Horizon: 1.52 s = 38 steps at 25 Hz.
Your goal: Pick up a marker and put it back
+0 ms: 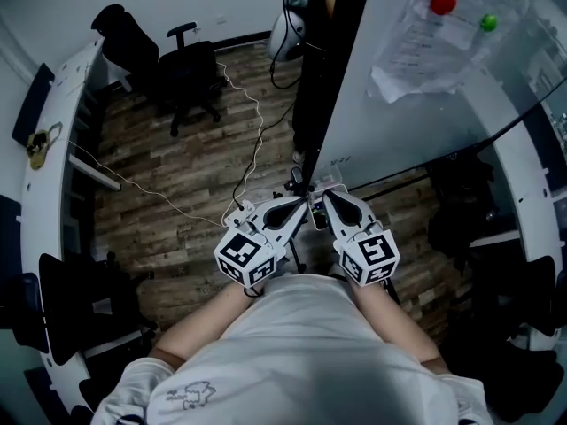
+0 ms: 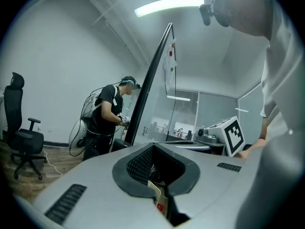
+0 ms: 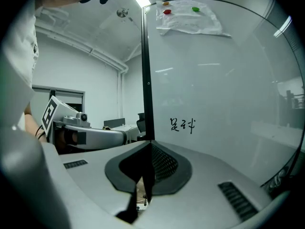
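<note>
Your left gripper (image 1: 299, 205) and right gripper (image 1: 330, 198) hover tip to tip beside the tall black-framed whiteboard (image 1: 416, 122), both claws pressed together on nothing. No marker shows anywhere, so I'd say the pickup and the return are both still ahead.

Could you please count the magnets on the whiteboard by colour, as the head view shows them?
red magnet: 1
green magnet: 1
Total: 2

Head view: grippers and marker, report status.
Left gripper shut, empty. Right gripper shut, empty. No marker in sight. Whiteboard edge dead ahead.
</note>
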Tool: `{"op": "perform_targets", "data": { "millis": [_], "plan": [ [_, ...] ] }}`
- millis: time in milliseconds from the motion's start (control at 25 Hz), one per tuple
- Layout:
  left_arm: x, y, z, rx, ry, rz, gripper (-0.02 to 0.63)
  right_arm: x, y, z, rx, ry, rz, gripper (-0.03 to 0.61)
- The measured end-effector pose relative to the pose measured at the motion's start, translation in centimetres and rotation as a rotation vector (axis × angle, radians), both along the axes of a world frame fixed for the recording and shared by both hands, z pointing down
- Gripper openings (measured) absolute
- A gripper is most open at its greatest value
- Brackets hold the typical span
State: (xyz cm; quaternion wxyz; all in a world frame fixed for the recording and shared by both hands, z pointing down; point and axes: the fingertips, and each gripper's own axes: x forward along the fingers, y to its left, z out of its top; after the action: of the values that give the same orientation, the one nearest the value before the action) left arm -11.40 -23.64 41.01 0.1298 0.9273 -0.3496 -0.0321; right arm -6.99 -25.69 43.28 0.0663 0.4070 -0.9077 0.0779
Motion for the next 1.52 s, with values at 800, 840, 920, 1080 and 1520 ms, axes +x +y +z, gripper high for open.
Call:
{"op": "perform_targets", "data": {
  "millis": [800, 840, 920, 1080, 1520],
  "plan": [
    [8.0, 4.2, -3.0, 0.083, 0.018, 0.13, 0.006, 8.5, 5.7, -3.0, 0.09, -0.021, 0.131, 0.009],
    [8.9, 4.7, -3.0, 0.083, 0.017, 0.132, 0.005, 9.3, 6.3, -3.1, 0.09, -0.021, 0.132, 0.009],
    [10.6, 5.9, -3.1, 0.082, 0.016, 0.14, 0.006, 10.9, 7.5, -3.3, 0.092, -0.025, 0.137, 0.009],
    [13.5, 8.0, -3.1, 0.081, 0.016, 0.14, 0.006, 13.5, 10.0, -4.0, 0.109, -0.032, 0.128, 0.009],
    [19.3, 16.2, -2.6, 0.12, 0.018, 0.112, 0.006, 18.9, 18.8, -4.2, 0.156, -0.062, 0.094, 0.009]
  ]
}}
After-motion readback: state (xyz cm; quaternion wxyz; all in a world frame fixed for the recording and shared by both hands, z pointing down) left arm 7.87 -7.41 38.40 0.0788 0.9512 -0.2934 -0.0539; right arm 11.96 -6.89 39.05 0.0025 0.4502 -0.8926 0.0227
